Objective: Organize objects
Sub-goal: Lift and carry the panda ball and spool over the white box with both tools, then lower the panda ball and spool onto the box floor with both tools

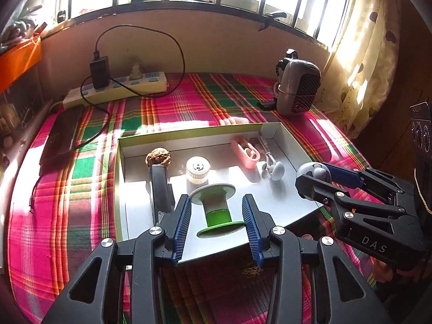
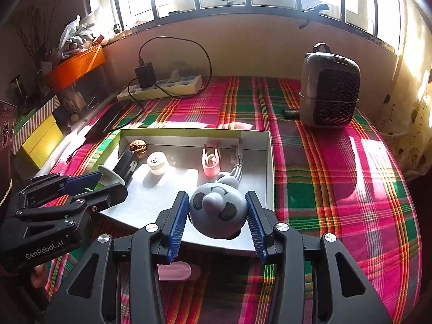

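A green and white spool hangs over the near part of the white box, with my left gripper shut on its green flange. The right wrist view shows that left gripper from the side, the spool's white flange sticking out of it. My right gripper is shut on a grey ball toy with a face, held over the box's near right edge. From the left wrist view, the right gripper and the toy are at the right.
In the box lie a walnut, a white round jar, a pink holder, grey earphones and a black object. On the plaid cloth stand a power strip, a dark phone and a small heater.
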The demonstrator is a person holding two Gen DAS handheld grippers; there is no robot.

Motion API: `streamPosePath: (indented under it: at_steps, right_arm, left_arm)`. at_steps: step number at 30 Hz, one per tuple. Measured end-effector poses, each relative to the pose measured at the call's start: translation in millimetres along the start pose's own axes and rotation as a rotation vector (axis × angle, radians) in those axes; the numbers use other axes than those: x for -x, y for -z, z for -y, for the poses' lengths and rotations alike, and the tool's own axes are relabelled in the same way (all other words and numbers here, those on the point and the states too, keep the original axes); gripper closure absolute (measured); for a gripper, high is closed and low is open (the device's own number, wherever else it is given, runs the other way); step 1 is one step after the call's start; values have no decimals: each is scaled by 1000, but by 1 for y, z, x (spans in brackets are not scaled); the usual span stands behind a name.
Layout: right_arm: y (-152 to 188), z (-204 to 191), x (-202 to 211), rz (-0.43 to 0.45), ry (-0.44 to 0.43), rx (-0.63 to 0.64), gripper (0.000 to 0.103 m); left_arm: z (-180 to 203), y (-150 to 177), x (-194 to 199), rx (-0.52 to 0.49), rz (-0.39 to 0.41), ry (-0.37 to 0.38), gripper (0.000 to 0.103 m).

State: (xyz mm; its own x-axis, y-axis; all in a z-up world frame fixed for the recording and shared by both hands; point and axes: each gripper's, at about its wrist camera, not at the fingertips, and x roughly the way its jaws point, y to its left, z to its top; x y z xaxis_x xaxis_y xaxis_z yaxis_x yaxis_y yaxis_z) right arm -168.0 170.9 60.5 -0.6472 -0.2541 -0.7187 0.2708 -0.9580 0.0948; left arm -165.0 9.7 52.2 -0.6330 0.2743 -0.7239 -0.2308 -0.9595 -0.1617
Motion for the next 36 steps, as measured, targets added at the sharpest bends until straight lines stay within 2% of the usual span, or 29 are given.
streamPosePath:
  at_steps: [8, 15, 18, 36]
  right_arm:
    - [-5, 1, -29, -52, -6, 10, 59]
    - [-5, 5, -45, -83, -2, 10, 59]
    - [-5, 4, -49, -89, 13, 23, 62]
    - [-7, 4, -56, -73, 38, 42, 63]
  left_arm:
    - [-6, -8, -32, -14, -51, -14, 66]
    - [-7, -12, -46, -31, -68, -17, 66]
    - [-8, -13, -50, -28, -75, -15, 66]
    - [-6, -23, -65, -43, -77, -50, 66]
